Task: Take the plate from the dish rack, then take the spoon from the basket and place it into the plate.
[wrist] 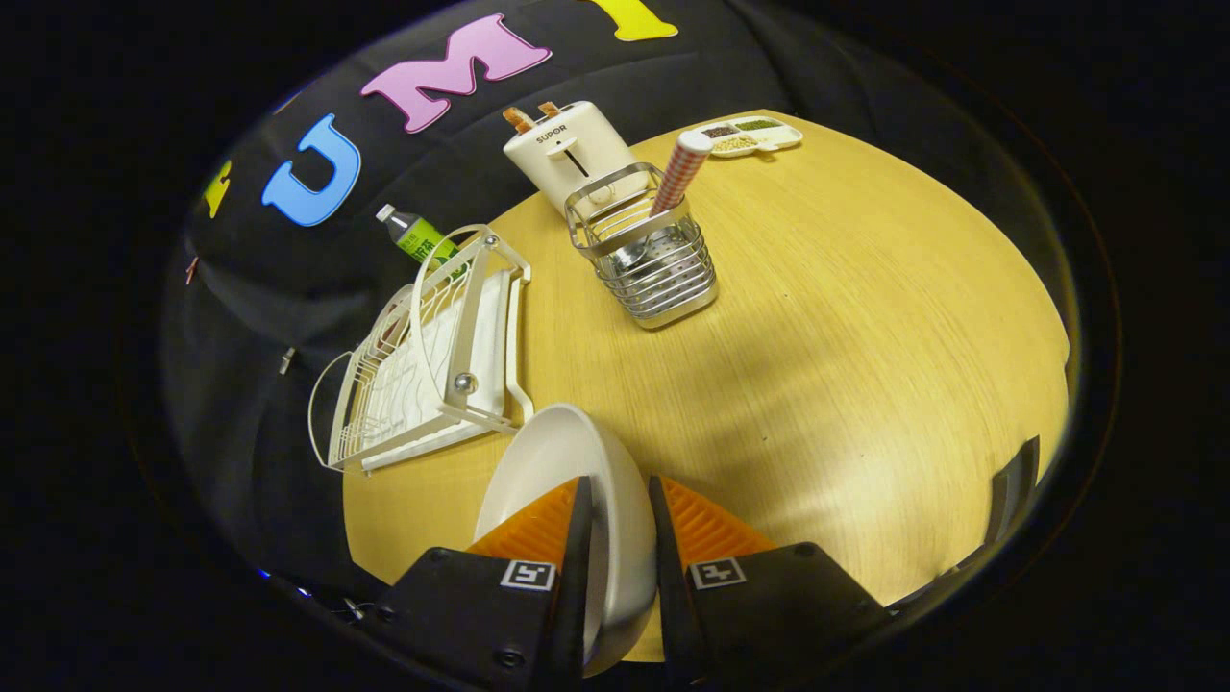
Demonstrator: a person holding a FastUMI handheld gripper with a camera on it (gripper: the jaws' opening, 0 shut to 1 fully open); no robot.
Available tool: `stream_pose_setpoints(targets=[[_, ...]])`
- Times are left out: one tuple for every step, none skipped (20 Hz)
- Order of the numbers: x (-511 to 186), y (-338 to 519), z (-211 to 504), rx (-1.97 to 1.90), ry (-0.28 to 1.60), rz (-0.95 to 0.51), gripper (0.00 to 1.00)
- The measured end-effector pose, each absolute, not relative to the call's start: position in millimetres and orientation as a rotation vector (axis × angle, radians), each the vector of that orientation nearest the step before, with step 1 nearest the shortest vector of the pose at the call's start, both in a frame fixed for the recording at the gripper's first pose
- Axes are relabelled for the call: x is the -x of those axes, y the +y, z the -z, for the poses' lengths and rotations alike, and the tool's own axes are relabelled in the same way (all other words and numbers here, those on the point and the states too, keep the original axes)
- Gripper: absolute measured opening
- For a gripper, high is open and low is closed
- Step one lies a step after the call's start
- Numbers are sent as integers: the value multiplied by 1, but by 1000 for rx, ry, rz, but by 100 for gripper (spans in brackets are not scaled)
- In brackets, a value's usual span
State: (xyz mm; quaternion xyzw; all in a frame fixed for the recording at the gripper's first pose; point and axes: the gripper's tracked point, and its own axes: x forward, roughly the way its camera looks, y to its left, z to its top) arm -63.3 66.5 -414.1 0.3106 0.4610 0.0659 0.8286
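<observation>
Plate (567,461) between fingers (538,529) — dish rack (423,356) just left, basket (653,259) beyond, toaster (567,149) behind.

The claw (620,500) points toward 12 o'clock, its 2 fingers (538,529) closed narrowly, clamping a plate (567,461) edge-on.

Gripper (620,495) has two wedge-shaped fingers (538,524) with ridged inner pads, each mounted on a dark angular block. Each block carries a small square black-and-white marker tag near its inner edge. Round screws sit in the left block's lower corners.
</observation>
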Motion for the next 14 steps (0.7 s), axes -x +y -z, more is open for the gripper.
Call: stream_pose_setpoints(targets=[[64, 63, 415, -643, 983, -127, 39], [62, 61, 419, -631, 986, -116, 40], [63, 57, 420, -619, 991, -102, 42], [63, 54, 423, -613, 991, -93, 40], [62, 52, 419, -616, 988, -89, 37], [59, 51, 421, -612, 984, -87, 37], [61, 48, 419, -603, 979, -86, 41], [60, 45, 418, -589, 974, -86, 45], [60, 43, 417, -575, 969, -87, 54], [61, 40, 414, -564, 962, -88, 54], [61, 38, 412, -554, 955, -91, 61], [61, 35, 409, -540, 948, -92, 66], [63, 31, 404, -524, 940, -100, 73], [63, 29, 400, -506, 933, -107, 80]])
